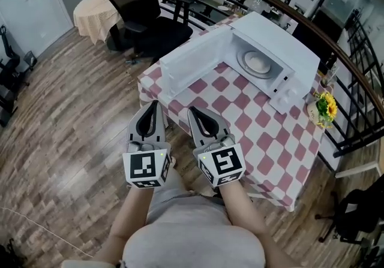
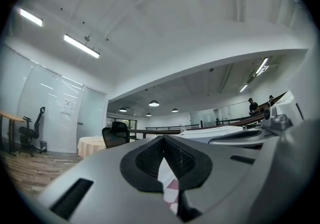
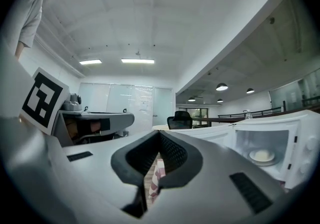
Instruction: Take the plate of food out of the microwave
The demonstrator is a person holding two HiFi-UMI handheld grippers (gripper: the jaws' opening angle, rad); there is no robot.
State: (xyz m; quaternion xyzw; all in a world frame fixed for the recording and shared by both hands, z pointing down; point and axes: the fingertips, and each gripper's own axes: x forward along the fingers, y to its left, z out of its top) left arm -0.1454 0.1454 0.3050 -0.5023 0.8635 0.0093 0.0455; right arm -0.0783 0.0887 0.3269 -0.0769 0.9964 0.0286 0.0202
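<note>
A white microwave (image 1: 273, 60) stands on a red-and-white checked table (image 1: 252, 129), its door (image 1: 192, 60) swung wide open to the left. Inside, a plate of pale food (image 1: 258, 62) rests on the turntable. It also shows in the right gripper view as the plate (image 3: 262, 156) within the microwave (image 3: 272, 140). My left gripper (image 1: 154, 105) and right gripper (image 1: 194, 111) hover side by side short of the table's near edge. Both point toward the microwave and are well away from the plate. Both are shut with nothing held, as the left gripper (image 2: 163, 139) and right gripper (image 3: 159, 134) show.
A vase of yellow flowers (image 1: 326, 108) stands at the table's right end beside the microwave. A black office chair (image 1: 141, 9) and a round cloth-covered table (image 1: 93, 12) stand beyond on the wooden floor. A dark railing (image 1: 345, 57) curves behind the table.
</note>
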